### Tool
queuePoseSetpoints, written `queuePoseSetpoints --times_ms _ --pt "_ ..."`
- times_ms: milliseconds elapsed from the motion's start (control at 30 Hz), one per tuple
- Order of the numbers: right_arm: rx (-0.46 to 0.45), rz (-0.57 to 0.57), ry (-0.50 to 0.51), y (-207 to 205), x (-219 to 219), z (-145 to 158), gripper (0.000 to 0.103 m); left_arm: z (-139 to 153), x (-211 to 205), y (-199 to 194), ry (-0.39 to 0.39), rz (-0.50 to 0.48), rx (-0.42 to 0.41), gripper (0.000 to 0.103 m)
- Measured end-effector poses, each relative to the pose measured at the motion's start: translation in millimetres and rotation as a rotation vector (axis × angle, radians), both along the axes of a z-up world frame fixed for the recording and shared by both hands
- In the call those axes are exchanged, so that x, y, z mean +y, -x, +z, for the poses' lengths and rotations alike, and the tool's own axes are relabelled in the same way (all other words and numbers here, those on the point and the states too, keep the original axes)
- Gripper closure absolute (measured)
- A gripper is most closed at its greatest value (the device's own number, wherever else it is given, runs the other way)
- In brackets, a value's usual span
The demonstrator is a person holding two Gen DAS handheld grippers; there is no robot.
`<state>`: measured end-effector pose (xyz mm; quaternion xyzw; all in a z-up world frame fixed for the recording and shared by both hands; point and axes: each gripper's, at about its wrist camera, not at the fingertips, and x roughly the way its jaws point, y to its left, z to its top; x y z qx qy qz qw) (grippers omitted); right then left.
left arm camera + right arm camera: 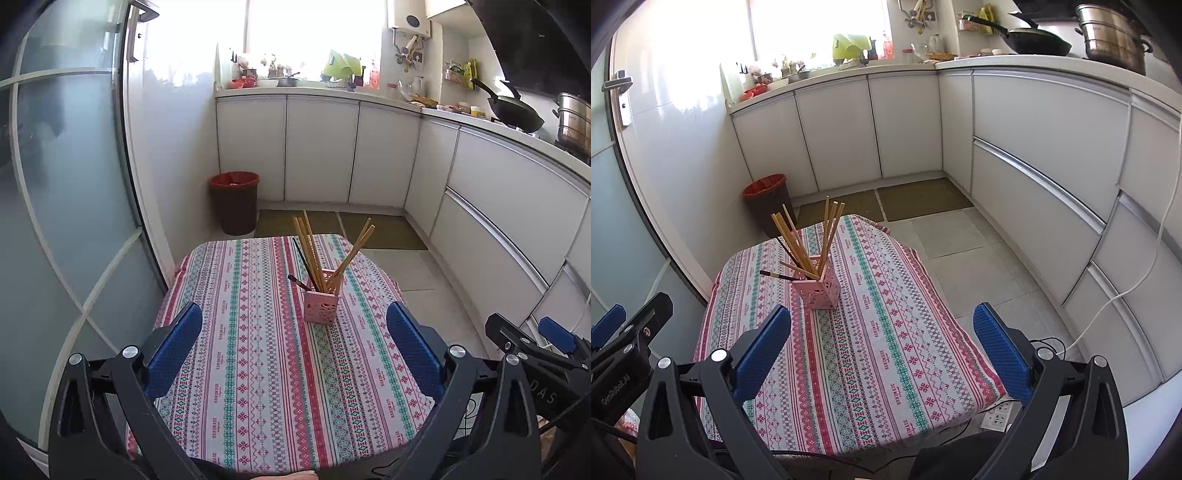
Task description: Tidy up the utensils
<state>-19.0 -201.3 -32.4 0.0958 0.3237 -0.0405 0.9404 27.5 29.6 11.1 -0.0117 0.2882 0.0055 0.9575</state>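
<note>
A pink perforated holder [320, 305] [817, 290] stands upright on a small table under a striped patterned cloth [258, 362] [871, 332]. Several wooden chopsticks [308, 251] [798, 240] lean out of it, fanned left and right, along with a dark chopstick [299, 283] [775, 275] tilted low to the left. My left gripper [293, 321] is open above the near half of the table, short of the holder, nothing between its blue pads [173, 347]. My right gripper [882, 325] is open too, empty, to the right of the holder. The right gripper [532, 339] also shows at the left wrist view's right edge.
White kitchen cabinets [321, 147] [1034, 140] wrap the back and right. A bin with a red liner [235, 206] [766, 201] stands on the floor beyond the table. A frosted glass door [66, 221] is on the left. A power strip [997, 415] and cables lie on the floor at right.
</note>
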Motion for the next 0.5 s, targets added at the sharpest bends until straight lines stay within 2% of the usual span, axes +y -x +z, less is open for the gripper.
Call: queuePoseSetpoints --times_ms 500 --pt "0.009 0.006 -0.003 0.0 2.4 -2.5 0.007 -0.7 -1.0 -0.7 0.002 0.004 0.004 0.007"
